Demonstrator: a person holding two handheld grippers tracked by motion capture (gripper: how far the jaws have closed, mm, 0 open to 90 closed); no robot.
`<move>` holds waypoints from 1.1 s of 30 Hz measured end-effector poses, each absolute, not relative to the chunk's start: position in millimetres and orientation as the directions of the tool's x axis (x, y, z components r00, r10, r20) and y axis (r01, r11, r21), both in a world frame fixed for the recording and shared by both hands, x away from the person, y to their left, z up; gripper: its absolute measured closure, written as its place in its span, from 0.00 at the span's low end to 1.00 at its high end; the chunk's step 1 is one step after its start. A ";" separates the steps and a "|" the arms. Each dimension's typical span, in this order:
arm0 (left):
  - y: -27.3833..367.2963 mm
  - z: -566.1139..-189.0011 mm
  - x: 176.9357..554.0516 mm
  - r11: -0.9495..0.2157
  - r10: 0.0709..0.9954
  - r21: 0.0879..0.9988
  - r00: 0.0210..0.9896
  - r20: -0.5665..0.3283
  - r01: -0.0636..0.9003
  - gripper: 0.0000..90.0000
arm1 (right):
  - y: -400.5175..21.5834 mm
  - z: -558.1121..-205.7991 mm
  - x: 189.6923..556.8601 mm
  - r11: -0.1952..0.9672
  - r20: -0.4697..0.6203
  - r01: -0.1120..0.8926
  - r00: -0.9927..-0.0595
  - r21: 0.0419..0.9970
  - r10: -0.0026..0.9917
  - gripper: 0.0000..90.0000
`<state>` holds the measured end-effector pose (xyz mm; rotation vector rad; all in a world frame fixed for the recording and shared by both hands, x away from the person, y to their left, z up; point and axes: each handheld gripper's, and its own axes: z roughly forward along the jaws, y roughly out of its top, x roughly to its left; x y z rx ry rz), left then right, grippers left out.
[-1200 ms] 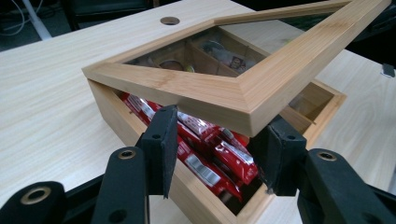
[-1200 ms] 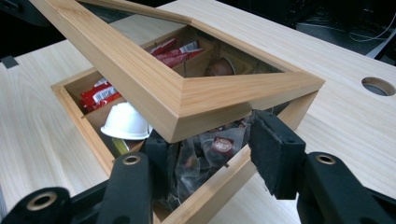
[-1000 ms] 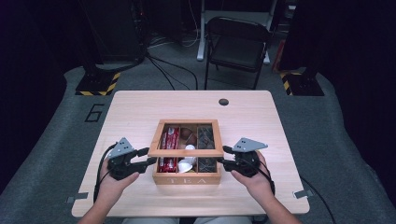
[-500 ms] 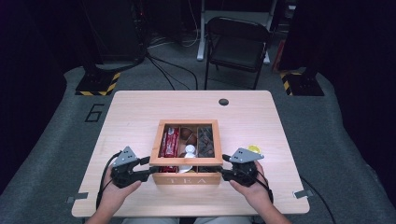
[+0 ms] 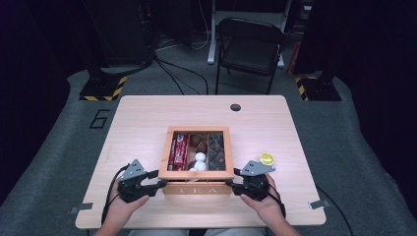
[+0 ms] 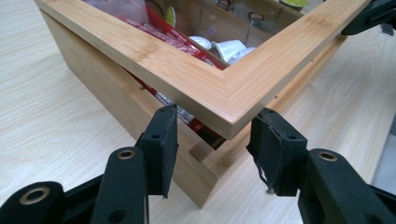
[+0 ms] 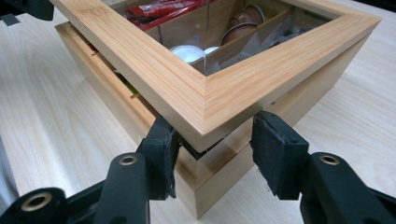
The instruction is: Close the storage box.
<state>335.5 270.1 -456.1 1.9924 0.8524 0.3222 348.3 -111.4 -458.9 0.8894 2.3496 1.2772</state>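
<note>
A bamboo tea box (image 5: pixel 199 189) marked TEA stands near the table's front edge. Its window lid (image 5: pixel 198 175) is ajar, the front edge raised a little above the base. My left gripper (image 5: pixel 160 180) is shut on the lid's front left corner (image 6: pixel 224 88), one pad on each side of it, above the base (image 6: pixel 107 107). My right gripper (image 5: pixel 231 181) is shut on the front right corner (image 7: pixel 196 93) in the same way, over the base (image 7: pixel 224 172). Inside lie red packets (image 5: pixel 178 151), white capsules (image 5: pixel 199 160) and dark pods (image 5: pixel 215 147).
A small yellow round thing (image 5: pixel 267 159) lies on the table (image 5: pixel 147 113) just behind my right gripper. A cable hole (image 5: pixel 235 107) sits near the far edge. A dark folding chair (image 5: pixel 251 46) stands beyond the table.
Both grippers have sunk toward the table with the lid's front corners, so the gap between lid and base has narrowed. The yellow thing now shows beside the right gripper.
</note>
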 end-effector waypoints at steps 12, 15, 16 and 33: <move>271.6 -464.1 330.4 -0.341 0.690 0.813 0.713 -0.125 0.472 0.57 | -111.0 -467.9 345.4 0.455 0.034 0.415 -0.767 0.788 0.641 0.55; 272.3 -462.1 330.6 -0.329 0.693 0.820 0.709 -0.127 0.468 0.58 | -110.8 -469.4 344.4 0.468 0.025 0.420 -0.765 0.778 0.644 0.53; 272.5 -462.2 331.0 -0.337 0.693 0.815 0.710 -0.123 0.470 0.58 | -110.8 -469.9 344.1 0.463 0.027 0.419 -0.763 0.781 0.646 0.54; 280.1 -454.0 334.0 -0.301 0.718 0.821 0.682 -0.140 0.485 0.50 | -120.0 -458.4 339.5 0.405 0.075 0.425 -0.758 0.810 0.648 0.50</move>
